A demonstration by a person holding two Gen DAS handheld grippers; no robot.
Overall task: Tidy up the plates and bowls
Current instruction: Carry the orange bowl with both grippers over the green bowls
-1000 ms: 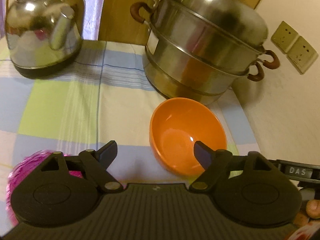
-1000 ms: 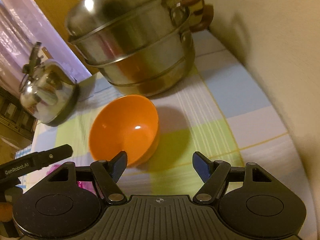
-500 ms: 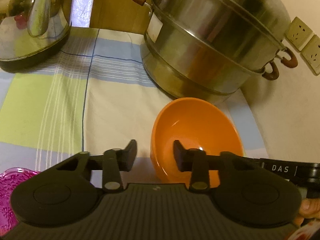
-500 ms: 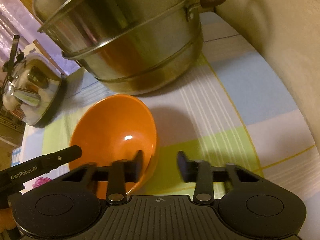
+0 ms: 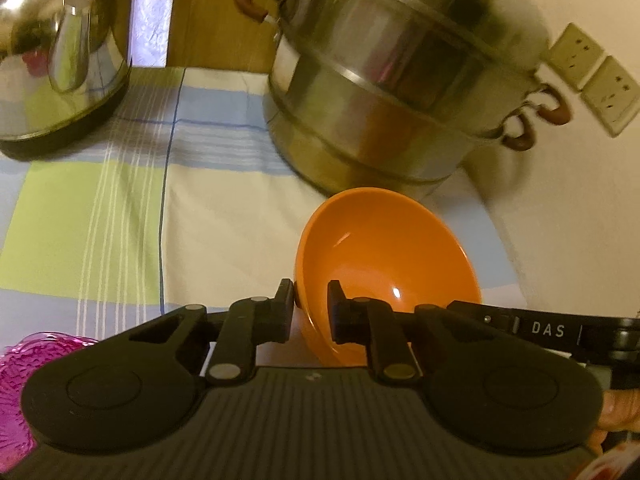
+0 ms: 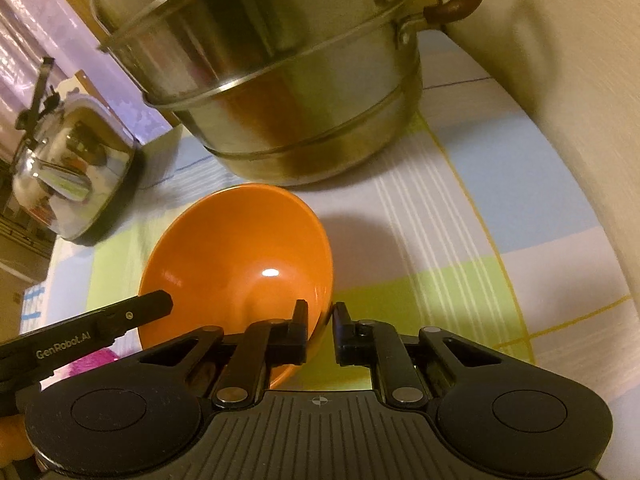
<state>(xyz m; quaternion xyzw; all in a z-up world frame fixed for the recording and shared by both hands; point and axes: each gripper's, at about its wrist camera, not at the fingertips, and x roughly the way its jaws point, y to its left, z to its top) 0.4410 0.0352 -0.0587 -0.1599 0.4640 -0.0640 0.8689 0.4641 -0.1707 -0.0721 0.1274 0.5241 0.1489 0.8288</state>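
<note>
Taking the orange bowl (image 5: pixel 384 264) as my marker: far off to its left stands the steel kettle (image 5: pixel 60 52), on the checked cloth (image 5: pixel 100 208); nearer me on that side a pink thing (image 5: pixel 24 364) pokes out from under my tool, too hidden to name. My left gripper (image 5: pixel 310 300) is clamped on the bowl's left rim, one finger outside the wall, one inside. The bowl itself sits on the cloth just in front of the big steel steamer pot (image 5: pixel 400 88), tilted a little as I see it. On the bowl's right rim my right gripper (image 6: pixel 320 322) pinches the same way, fingers pressed together with the wall between them. Beyond the pot, on the wall to the right, are two sockets (image 5: pixel 592 76).
</note>
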